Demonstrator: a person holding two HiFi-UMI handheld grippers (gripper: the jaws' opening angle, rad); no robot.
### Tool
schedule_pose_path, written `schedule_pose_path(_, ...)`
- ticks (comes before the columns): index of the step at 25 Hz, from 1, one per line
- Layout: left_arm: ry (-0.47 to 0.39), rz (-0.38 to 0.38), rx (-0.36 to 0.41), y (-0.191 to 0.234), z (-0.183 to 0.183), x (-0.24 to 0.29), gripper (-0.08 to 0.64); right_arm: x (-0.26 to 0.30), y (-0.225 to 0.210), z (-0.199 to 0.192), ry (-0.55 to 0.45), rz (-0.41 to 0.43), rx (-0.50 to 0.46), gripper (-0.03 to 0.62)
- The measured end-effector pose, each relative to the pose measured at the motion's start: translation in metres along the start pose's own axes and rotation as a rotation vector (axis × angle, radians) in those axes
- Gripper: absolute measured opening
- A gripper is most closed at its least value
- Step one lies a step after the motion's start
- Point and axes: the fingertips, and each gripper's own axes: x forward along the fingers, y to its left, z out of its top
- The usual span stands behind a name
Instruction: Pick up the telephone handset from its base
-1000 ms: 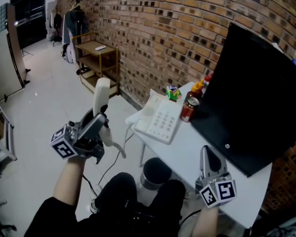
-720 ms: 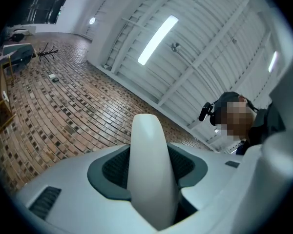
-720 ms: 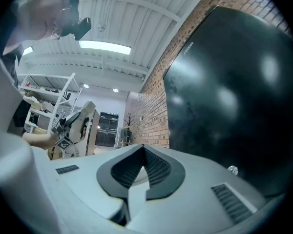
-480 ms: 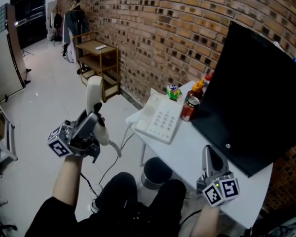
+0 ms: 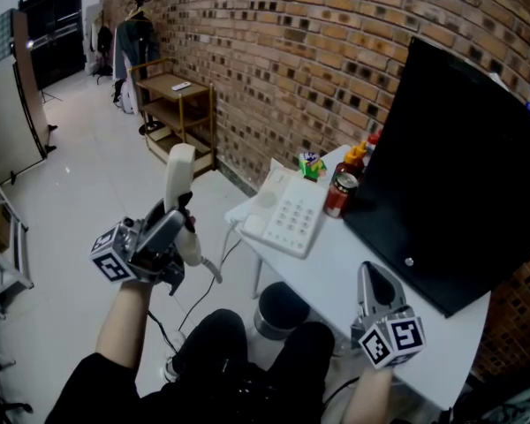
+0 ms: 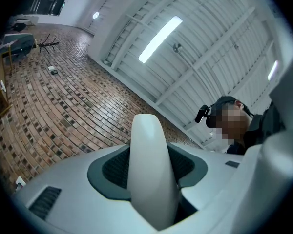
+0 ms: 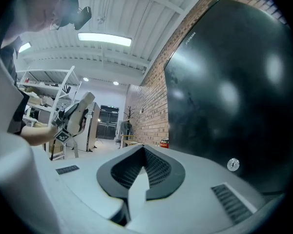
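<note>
head view | left hand-held gripper [image 5: 177,214] clamps handset [image 5: 178,168] | right hand-held gripper [image 5: 372,272] closed, empty

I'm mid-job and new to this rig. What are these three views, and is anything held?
No robot arm: a person holds a two-jaw gripper in each hand. The head view looks down from the person's head; each gripper view looks along one gripper's jaws. The left gripper is clamped on the white handset, lifted clear of the telephone base on the white table. The right gripper is over the table, shut and empty. A red can, sauce bottles and a black screen also stand there.
</note>
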Motion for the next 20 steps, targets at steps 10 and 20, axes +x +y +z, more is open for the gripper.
schedule_pose_path(10, -0.046, 0.015, -0.039, 0.009, -0.002, 0.0, 0.224, 0.0, -0.008, 0.001, -0.011, 0.007, 0.025, 0.005)
schedule_pose_path(20, -0.028, 0.038, -0.047, 0.015, -0.005, 0.001, 0.224, 0.004, -0.005, -0.002, 0.006, -0.001, 0.026, 0.005)
